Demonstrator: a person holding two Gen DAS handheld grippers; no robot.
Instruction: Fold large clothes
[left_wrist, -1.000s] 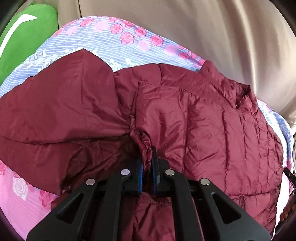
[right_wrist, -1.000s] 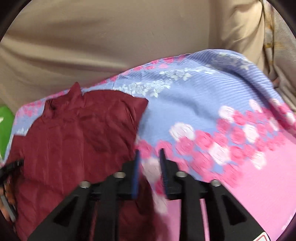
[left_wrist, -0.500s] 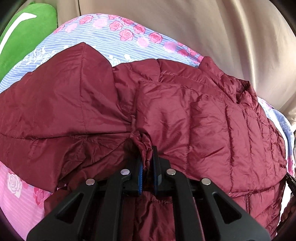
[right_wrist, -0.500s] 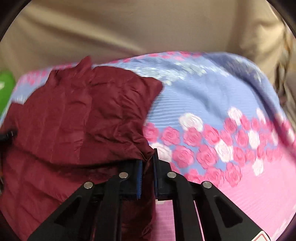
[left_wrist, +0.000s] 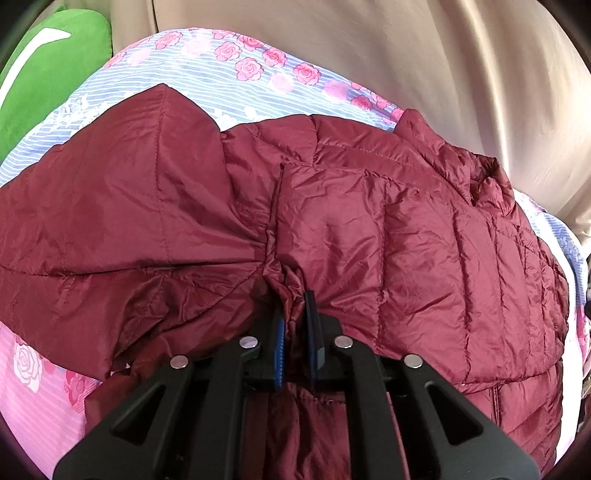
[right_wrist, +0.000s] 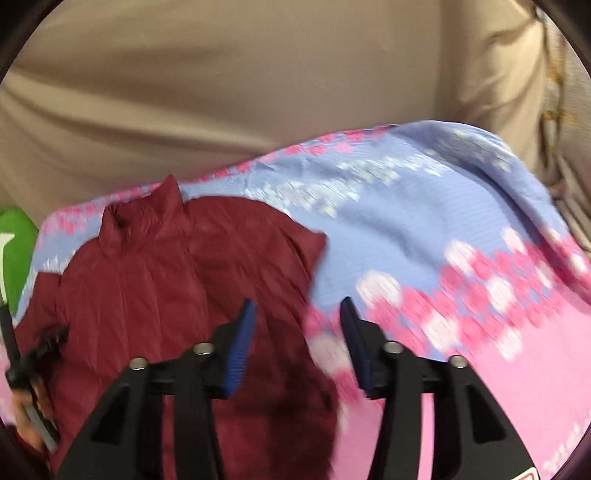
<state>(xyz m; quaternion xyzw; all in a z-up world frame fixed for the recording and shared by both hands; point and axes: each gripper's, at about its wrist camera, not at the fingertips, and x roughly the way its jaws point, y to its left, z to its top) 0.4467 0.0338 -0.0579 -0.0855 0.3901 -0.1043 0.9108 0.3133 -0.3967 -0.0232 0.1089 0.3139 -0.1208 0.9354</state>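
A maroon quilted puffer jacket (left_wrist: 388, 236) lies spread on a bed with a pink and blue rose sheet (left_wrist: 229, 74). My left gripper (left_wrist: 293, 306) is shut on a bunched fold of the jacket near its middle. In the right wrist view the jacket (right_wrist: 155, 280) lies at the left with its collar toward the far side. My right gripper (right_wrist: 297, 314) is open and empty, hovering above the jacket's right edge and the sheet (right_wrist: 424, 229). The view is motion-blurred.
A green cushion (left_wrist: 48, 74) lies at the far left of the bed. A beige curtain (left_wrist: 406, 55) hangs behind the bed. The other gripper and hand show at the left edge of the right wrist view (right_wrist: 26, 369).
My right gripper was shut on the jacket's right edge half a second ago; it has let go, opened wide and lifted away. My left gripper keeps its hold and moved slightly forward.
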